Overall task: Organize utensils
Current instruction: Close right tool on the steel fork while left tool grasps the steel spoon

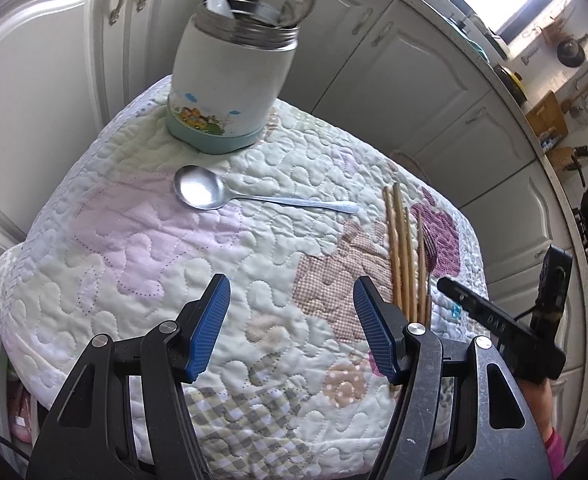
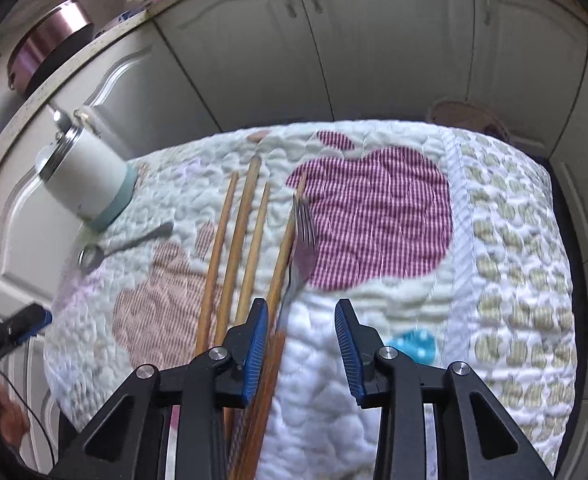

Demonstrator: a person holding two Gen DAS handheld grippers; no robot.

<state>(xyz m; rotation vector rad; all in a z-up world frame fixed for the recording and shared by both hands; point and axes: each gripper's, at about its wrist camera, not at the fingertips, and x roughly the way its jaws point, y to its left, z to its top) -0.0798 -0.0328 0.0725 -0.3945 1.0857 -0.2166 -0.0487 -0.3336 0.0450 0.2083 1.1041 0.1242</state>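
My right tongs [image 2: 301,322] are narrowing with only quilt between them; the fork [image 2: 301,248] and chopsticks [image 2: 238,248] lie just left of the gap, so I risk pinching cloth. Left tongs [image 1: 290,304] hang wide, empty, short of the spoon [image 1: 214,194].

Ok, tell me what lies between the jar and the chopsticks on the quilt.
A metal spoon lies there, bowl near the jar, handle pointing toward the chopsticks. The left wrist view shows it best.
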